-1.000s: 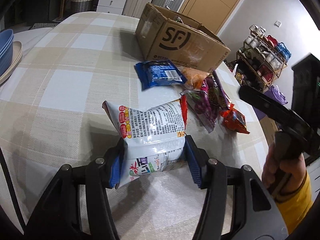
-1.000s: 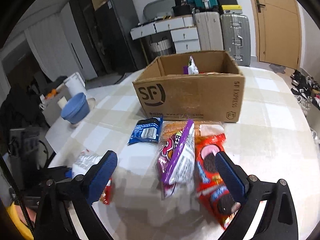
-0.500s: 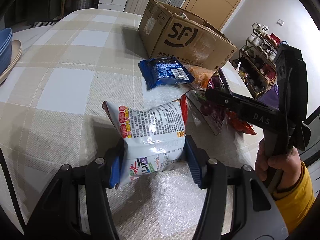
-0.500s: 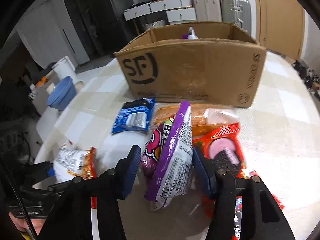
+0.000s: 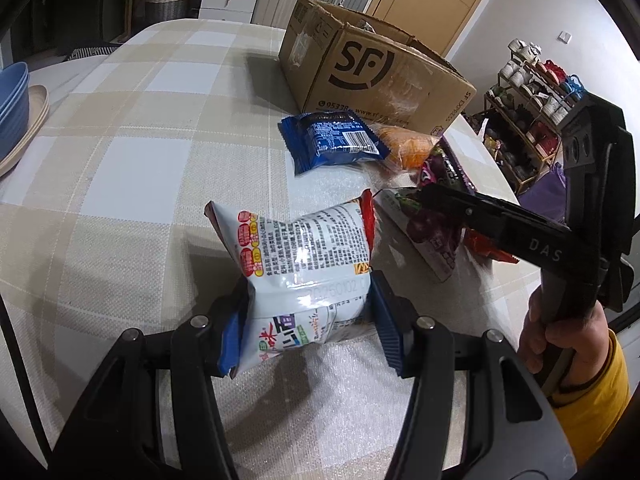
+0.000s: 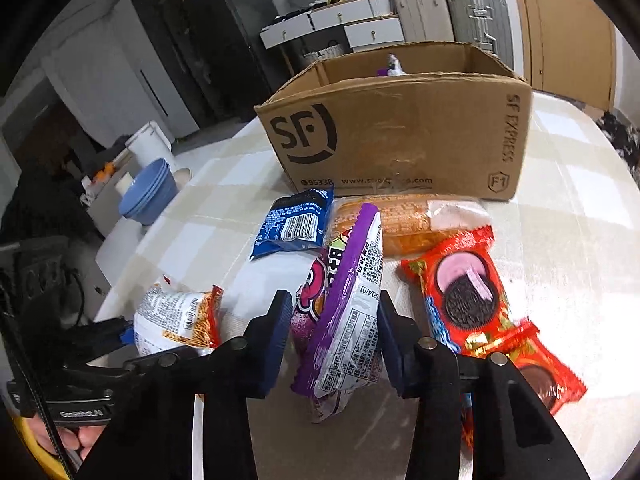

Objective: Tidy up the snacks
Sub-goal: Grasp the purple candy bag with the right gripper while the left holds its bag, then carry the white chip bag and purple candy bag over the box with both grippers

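Angling down, left gripper (image 5: 308, 316) pinches white noodle bag (image 5: 304, 256), right gripper (image 6: 332, 336) pinches purple bag (image 6: 344, 300); only right view shows box (image 6: 400, 128) interior at 12 o'clock.

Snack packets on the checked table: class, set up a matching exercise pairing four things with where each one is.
Things:
1. white noodle-snack bag
2. purple packet
3. blue packet
4. red cookie packet

Places:
A. lying flat near the cardboard box, ungripped
B. between the right gripper pads
C. flat beside the purple packet
D. between the left gripper pads

Pairs: 1-D, 2-B, 3-A, 4-C
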A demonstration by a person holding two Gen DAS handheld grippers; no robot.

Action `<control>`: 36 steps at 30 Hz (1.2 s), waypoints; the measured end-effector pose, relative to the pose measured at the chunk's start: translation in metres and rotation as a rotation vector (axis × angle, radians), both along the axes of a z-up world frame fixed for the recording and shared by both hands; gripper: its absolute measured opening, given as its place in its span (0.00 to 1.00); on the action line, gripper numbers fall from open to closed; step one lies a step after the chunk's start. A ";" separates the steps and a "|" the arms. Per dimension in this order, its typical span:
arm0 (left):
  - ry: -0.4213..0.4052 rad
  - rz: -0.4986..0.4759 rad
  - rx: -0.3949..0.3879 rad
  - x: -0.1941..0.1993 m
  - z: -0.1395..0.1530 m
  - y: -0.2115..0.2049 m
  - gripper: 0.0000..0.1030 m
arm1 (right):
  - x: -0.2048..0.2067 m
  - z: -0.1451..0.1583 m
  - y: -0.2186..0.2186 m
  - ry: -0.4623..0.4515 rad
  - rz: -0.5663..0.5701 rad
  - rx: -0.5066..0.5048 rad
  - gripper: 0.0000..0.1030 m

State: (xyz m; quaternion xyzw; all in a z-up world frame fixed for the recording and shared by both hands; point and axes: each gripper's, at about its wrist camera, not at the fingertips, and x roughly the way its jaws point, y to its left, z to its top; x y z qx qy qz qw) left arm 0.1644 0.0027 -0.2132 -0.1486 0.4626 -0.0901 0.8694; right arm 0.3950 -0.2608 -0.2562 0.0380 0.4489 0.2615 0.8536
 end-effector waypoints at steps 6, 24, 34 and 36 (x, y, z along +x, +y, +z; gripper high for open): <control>-0.005 0.000 0.006 -0.005 0.004 -0.002 0.51 | -0.016 0.013 -0.017 -0.016 -0.027 0.064 0.41; -0.080 -0.040 0.040 -0.034 0.041 -0.023 0.51 | -0.096 0.053 -0.065 -0.098 -0.077 0.171 0.41; -0.092 -0.063 0.047 -0.045 0.050 -0.030 0.51 | -0.122 0.037 -0.081 -0.064 -0.126 0.211 0.41; -0.093 -0.070 0.048 -0.047 0.052 -0.032 0.51 | -0.124 0.037 -0.083 -0.064 -0.127 0.211 0.41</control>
